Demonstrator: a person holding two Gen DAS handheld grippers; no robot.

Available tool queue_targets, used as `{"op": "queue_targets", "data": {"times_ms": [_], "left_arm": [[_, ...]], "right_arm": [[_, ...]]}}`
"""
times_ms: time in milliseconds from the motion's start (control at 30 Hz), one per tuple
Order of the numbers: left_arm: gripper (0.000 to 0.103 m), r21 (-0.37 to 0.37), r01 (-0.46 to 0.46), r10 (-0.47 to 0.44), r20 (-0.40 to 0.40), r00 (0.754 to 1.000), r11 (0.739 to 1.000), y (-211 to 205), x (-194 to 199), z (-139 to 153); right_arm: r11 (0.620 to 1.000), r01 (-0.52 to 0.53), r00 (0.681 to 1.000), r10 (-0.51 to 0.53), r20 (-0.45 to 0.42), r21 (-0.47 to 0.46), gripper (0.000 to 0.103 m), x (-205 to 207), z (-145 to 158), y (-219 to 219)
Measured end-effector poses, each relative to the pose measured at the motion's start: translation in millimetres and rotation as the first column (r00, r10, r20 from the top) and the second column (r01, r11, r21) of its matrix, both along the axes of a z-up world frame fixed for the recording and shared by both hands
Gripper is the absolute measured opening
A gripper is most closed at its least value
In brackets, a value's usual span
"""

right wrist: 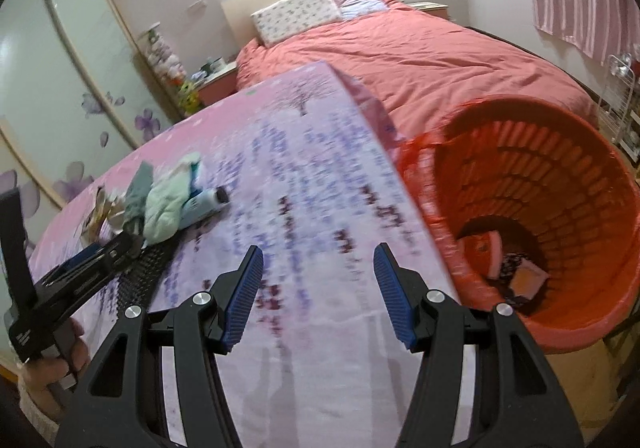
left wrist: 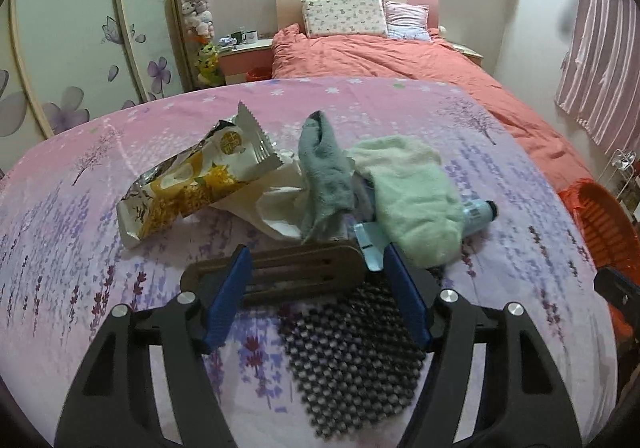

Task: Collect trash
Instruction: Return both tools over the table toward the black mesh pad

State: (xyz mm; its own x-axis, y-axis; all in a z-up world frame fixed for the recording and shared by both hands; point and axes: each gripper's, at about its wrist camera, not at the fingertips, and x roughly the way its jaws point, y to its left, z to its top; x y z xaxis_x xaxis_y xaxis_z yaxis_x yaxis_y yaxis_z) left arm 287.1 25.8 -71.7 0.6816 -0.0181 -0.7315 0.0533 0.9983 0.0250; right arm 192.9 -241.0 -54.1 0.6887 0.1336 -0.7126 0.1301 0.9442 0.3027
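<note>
A yellow and white snack wrapper (left wrist: 192,188) lies on the lavender-print cloth (left wrist: 100,248), beside crumpled white paper (left wrist: 276,200). A grey-green cloth (left wrist: 324,176), a pale green sock (left wrist: 412,200) and a light blue tube (left wrist: 480,214) lie to its right. My left gripper (left wrist: 316,260) is open just short of the pile, over a brown wooden slatted piece (left wrist: 280,272). My right gripper (right wrist: 318,262) is open and empty above the cloth, beside the red basket (right wrist: 592,168). The basket holds pink and dark scraps (right wrist: 504,264).
A black honeycomb mat (left wrist: 352,352) lies under the left gripper. A bed with a salmon duvet (left wrist: 380,56) is behind the table. A wardrobe with flower decals (left wrist: 80,48) stands at the left. A striped curtain (left wrist: 600,48) hangs at the right.
</note>
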Motion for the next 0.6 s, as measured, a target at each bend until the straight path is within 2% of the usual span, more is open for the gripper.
{"op": "queue_targets", "data": {"times_ms": [200,300,600], "left_arm": [[0.061,0.002,-0.008,0.008,-0.027,1.0,1.0,15,-2,-9],[0.061,-0.014,-0.017,0.017,-0.03,0.999,1.0,36,-10,-8],[0.061,0.005,-0.053,0.053,-0.047,0.997,0.999,91,-38,-10]], "right_arm": [[0.999,-0.049,0.999,0.049,-0.016,-0.018,0.058,8,-3,29],[0.997,-0.075,0.997,0.074,-0.024,-0.022,0.058,11,-5,41],[0.988,-0.153,0.988,0.152,-0.037,-0.035,0.058,17,-8,80]]}}
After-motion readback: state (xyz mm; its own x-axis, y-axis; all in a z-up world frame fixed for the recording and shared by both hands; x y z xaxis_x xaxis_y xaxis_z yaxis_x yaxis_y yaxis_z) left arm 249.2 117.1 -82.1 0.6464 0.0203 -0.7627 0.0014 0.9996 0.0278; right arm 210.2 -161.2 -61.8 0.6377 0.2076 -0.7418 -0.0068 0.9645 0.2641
